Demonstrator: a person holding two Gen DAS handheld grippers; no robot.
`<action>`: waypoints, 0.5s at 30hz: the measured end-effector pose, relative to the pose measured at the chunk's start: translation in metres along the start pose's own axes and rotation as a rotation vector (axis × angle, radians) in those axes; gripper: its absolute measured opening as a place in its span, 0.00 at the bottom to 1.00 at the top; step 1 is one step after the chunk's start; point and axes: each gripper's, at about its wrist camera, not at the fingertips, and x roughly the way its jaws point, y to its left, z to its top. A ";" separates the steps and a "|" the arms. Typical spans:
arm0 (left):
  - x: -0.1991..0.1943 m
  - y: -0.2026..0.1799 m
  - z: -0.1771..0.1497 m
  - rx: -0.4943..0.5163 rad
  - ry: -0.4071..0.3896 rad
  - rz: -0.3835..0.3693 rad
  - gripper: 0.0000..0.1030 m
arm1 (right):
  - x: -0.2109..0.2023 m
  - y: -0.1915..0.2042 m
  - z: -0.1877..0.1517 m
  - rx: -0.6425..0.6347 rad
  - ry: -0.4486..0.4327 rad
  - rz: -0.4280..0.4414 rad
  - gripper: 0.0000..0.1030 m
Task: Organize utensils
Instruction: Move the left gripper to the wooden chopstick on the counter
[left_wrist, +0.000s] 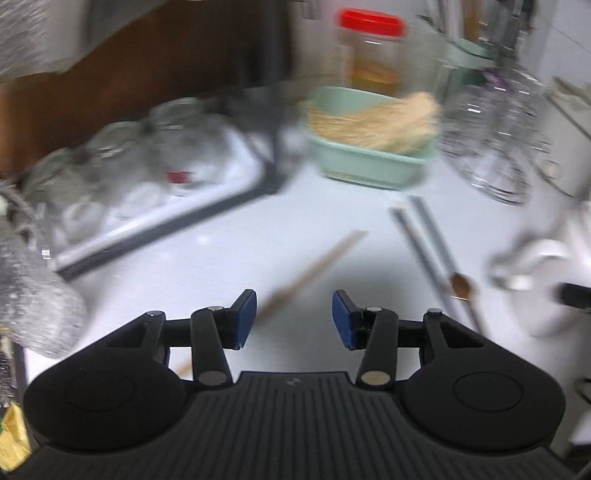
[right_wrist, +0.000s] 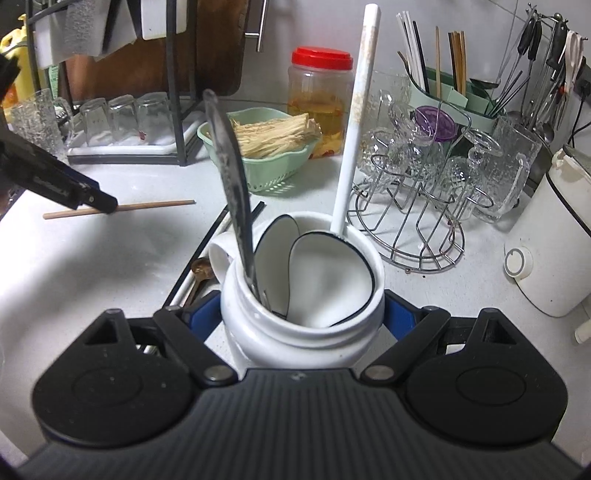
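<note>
Three utensils stood in the white jar (right_wrist: 301, 295) gripped by the right tongs (right_wrist: 301, 319); the empty left tongs (left_wrist: 294, 319) gaped over a wooden chopstick (left_wrist: 314, 267) on the counter (left_wrist: 221, 258).

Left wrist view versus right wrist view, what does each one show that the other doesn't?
Only the left wrist view shows the left claw head on, open and empty above the wooden chopstick. Only the right wrist view shows the right claw shut on the white jar, holding spoons, plus the wire glass rack. Both show the chopstick, the green basket and the red-lidded jar.
</note>
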 end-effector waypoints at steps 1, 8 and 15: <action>0.005 0.008 -0.002 -0.016 -0.006 -0.003 0.50 | 0.000 0.000 0.001 0.000 0.008 0.001 0.89; 0.030 0.018 -0.007 0.042 0.003 -0.035 0.49 | 0.001 -0.002 0.004 -0.008 0.035 0.009 0.89; 0.035 0.012 -0.006 0.066 0.012 -0.041 0.34 | 0.001 0.001 0.004 0.010 0.042 -0.008 0.89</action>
